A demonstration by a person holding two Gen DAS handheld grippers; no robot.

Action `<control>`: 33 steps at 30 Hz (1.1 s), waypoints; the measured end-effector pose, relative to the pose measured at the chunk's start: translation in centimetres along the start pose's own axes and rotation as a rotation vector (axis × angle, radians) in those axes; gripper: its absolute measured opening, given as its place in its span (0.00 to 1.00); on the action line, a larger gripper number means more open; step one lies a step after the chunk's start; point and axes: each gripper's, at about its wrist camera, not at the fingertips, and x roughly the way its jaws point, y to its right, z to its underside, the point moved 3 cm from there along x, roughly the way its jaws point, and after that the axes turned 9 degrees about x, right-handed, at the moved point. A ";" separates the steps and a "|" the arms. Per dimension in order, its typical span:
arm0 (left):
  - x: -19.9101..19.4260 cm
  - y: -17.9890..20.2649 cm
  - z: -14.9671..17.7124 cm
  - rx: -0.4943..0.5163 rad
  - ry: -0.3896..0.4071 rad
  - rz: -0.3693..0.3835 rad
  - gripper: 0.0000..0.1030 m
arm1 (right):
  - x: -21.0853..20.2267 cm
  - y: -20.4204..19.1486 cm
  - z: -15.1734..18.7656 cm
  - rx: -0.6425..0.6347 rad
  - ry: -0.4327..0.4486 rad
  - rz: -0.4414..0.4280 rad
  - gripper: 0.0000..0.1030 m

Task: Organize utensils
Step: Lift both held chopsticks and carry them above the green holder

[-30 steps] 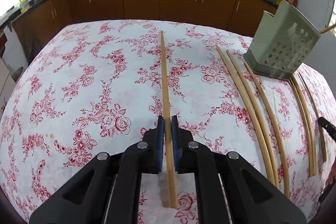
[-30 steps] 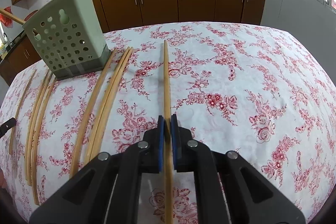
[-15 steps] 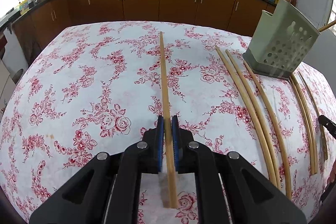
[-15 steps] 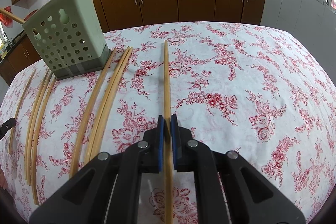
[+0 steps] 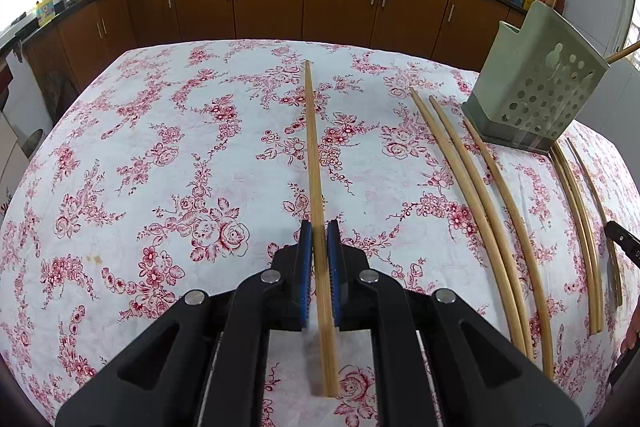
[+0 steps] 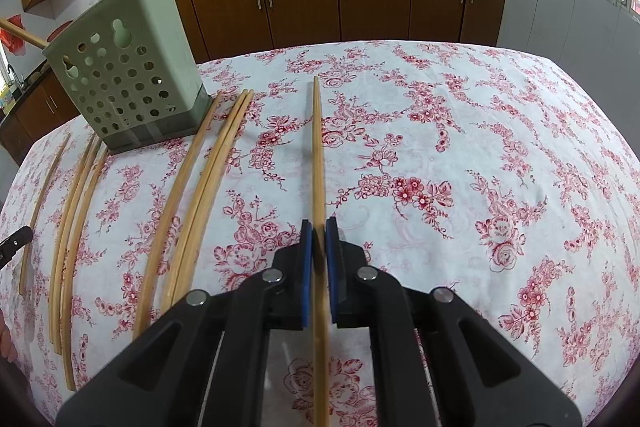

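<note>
My left gripper (image 5: pixel 319 231) is shut on a long wooden chopstick (image 5: pixel 313 147) that points away over the floral tablecloth. My right gripper (image 6: pixel 319 229) is shut on another wooden chopstick (image 6: pixel 317 147), also pointing away. A pale green perforated utensil holder (image 5: pixel 536 87) stands at the far right in the left wrist view and at the far left in the right wrist view (image 6: pixel 124 75), with chopsticks sticking out of its top. Several loose chopsticks (image 5: pixel 480 195) lie on the cloth beside the holder, and they also show in the right wrist view (image 6: pixel 200 179).
The table has a white cloth with red flowers (image 5: pixel 160 167). More chopsticks (image 5: pixel 580 211) lie beyond the holder near the table's edge. Brown kitchen cabinets (image 6: pixel 340 3) with woks on the counter run behind the table.
</note>
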 end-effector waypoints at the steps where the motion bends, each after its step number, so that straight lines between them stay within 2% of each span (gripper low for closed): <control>1: 0.0 0.0 0.0 0.000 0.000 0.000 0.09 | 0.0 0.0 0.0 0.000 0.000 0.001 0.08; 8: -0.9 1.0 1.1 0.076 -0.011 -0.029 0.09 | -1.8 0.1 2.2 -0.029 -0.007 -0.013 0.09; 13: -1.7 1.1 2.2 0.071 -0.013 -0.027 0.09 | -2.7 0.3 3.3 -0.023 -0.012 -0.030 0.09; 17: -2.1 1.4 2.5 0.088 -0.018 -0.040 0.08 | -3.1 1.0 3.3 -0.013 -0.018 -0.037 0.08; 20: -2.6 1.2 2.3 0.089 -0.029 -0.031 0.07 | -4.5 1.3 2.6 0.001 0.022 -0.042 0.08; 25: -5.8 0.5 0.5 0.076 0.057 -0.012 0.07 | -8.3 1.8 -0.1 0.017 0.137 -0.071 0.08; 33: -11.9 -0.8 -4.0 0.024 0.259 0.013 0.07 | -13.5 2.2 -4.1 0.047 0.306 -0.116 0.08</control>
